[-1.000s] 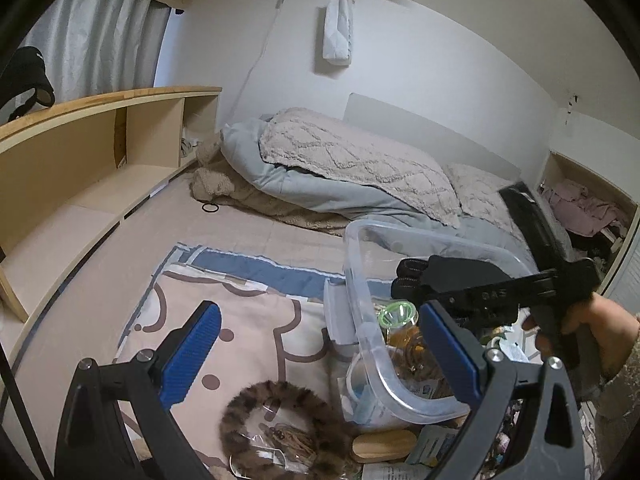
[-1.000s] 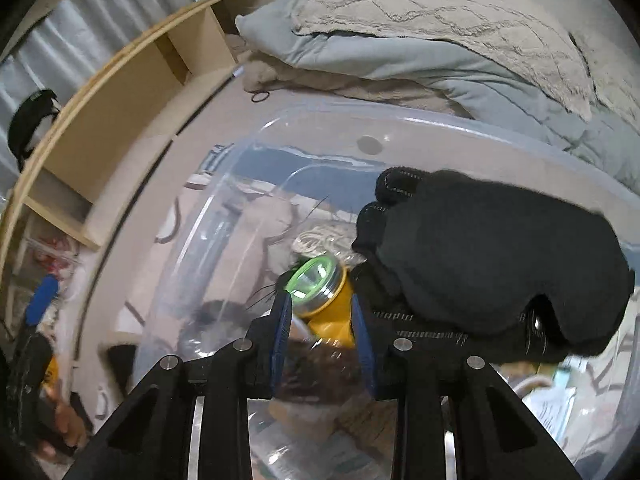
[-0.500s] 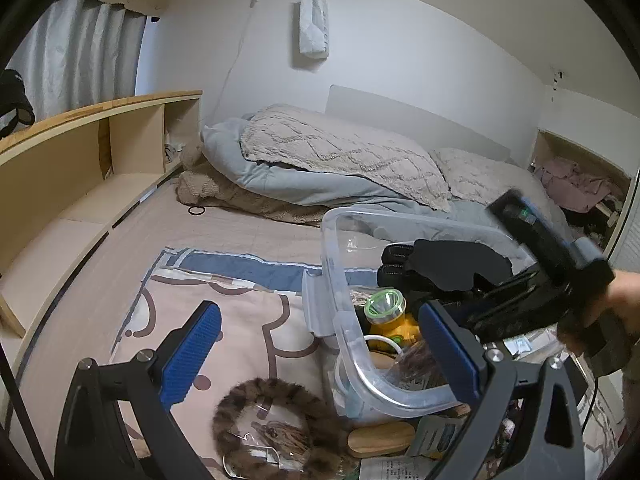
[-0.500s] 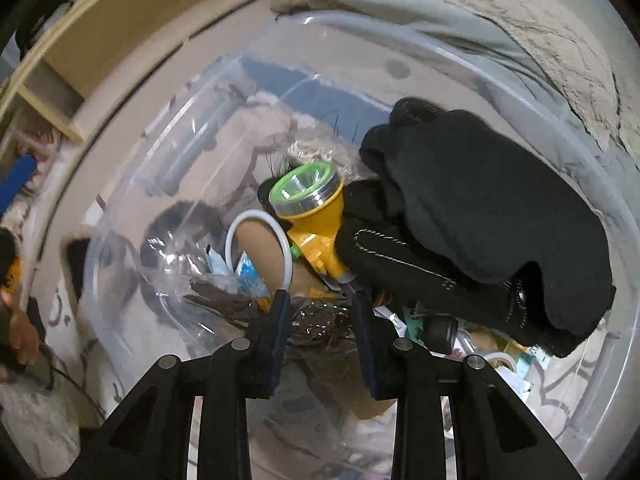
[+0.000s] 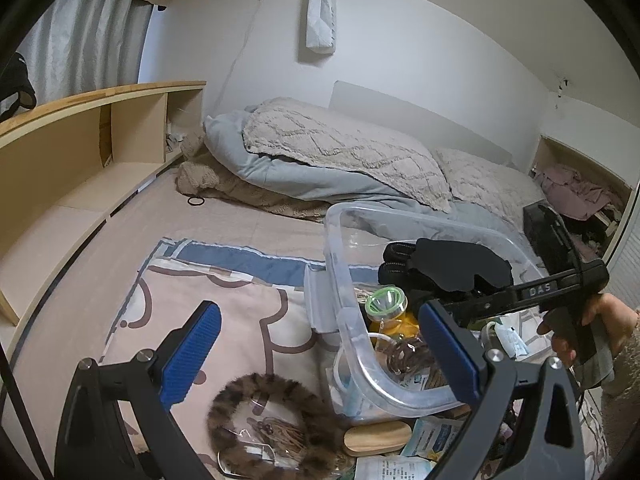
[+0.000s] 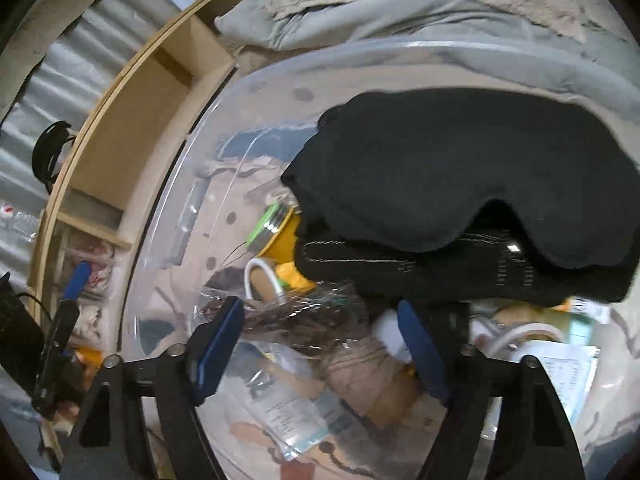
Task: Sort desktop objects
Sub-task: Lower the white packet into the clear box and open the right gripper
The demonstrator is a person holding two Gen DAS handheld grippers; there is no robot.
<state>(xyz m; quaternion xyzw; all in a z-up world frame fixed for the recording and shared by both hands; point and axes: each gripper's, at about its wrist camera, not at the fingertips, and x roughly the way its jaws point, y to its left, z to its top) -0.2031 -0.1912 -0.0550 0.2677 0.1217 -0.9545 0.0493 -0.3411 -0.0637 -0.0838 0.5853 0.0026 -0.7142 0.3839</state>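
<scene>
A clear plastic bin (image 5: 340,248) stands on the patterned cloth, with a black eye mask (image 6: 460,180), black gloves (image 6: 440,280) and a yellow torch with a green rim (image 6: 276,224) inside. My right gripper (image 6: 320,344) reaches down into the bin and its jaws are opening. A clear packet with a brown item (image 6: 304,316) lies loose between them, and the pads do not press it. My left gripper (image 5: 320,352) hangs open and empty before the bin, above a brown furry ring (image 5: 276,420).
A wooden oval piece (image 5: 376,438) and paper packets (image 5: 420,440) lie in front of the bin. A hand (image 5: 580,328) holds the right tool at the bin's right. A low wooden shelf (image 5: 80,152) runs along the left; bedding (image 5: 340,160) is piled behind.
The right jaws were shut on the clear packet and have now spread, leaving it in the bin. The right gripper swung over the bin's contents. The left gripper stayed put.
</scene>
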